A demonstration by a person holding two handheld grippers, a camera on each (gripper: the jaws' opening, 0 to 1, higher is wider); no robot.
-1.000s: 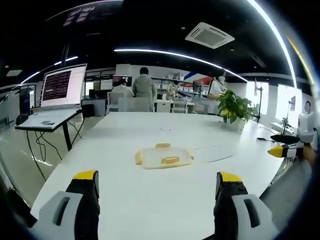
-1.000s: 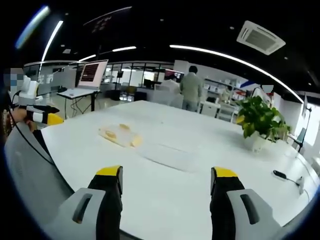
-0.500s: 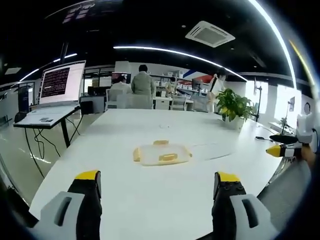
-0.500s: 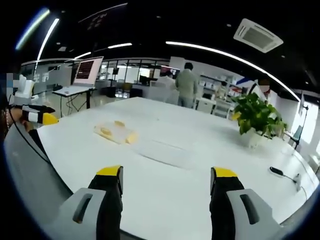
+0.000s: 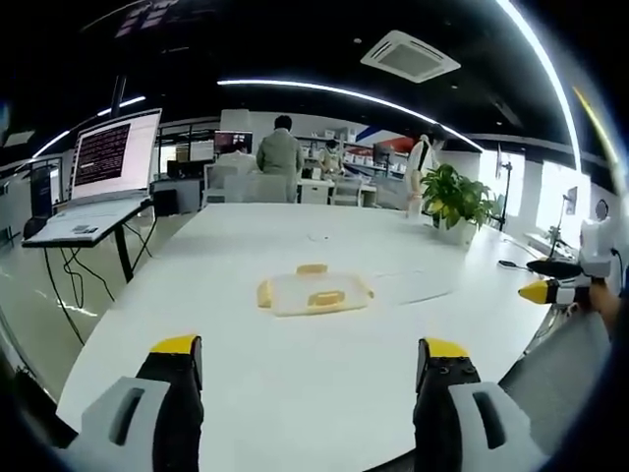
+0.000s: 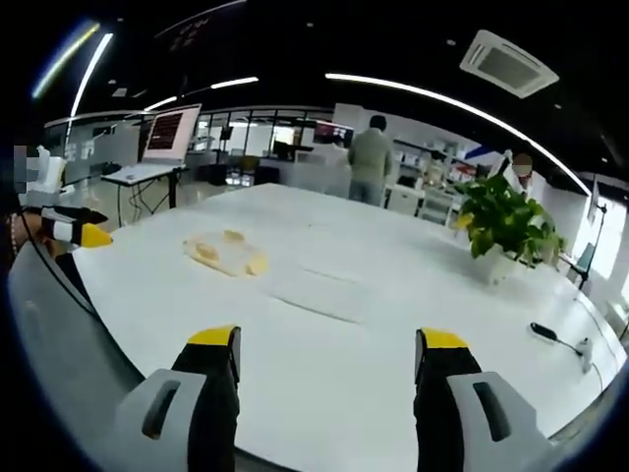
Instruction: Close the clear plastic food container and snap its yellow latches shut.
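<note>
Now the left gripper (image 5: 310, 359) has its jaws wide apart and holds nothing; the clear container (image 5: 314, 294) with yellow latches (image 5: 325, 298) lies on the white table (image 5: 324, 383) ahead of it, well apart. Also the right gripper (image 6: 327, 354) is spread and holds nothing, the container ahead to its left.

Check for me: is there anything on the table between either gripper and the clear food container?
Nothing visible. In the left gripper view, bare white table runs from the open left gripper to the container. In the right gripper view, the open right gripper has bare tabletop toward the container; the flat clear lid lies beside that path.
</note>
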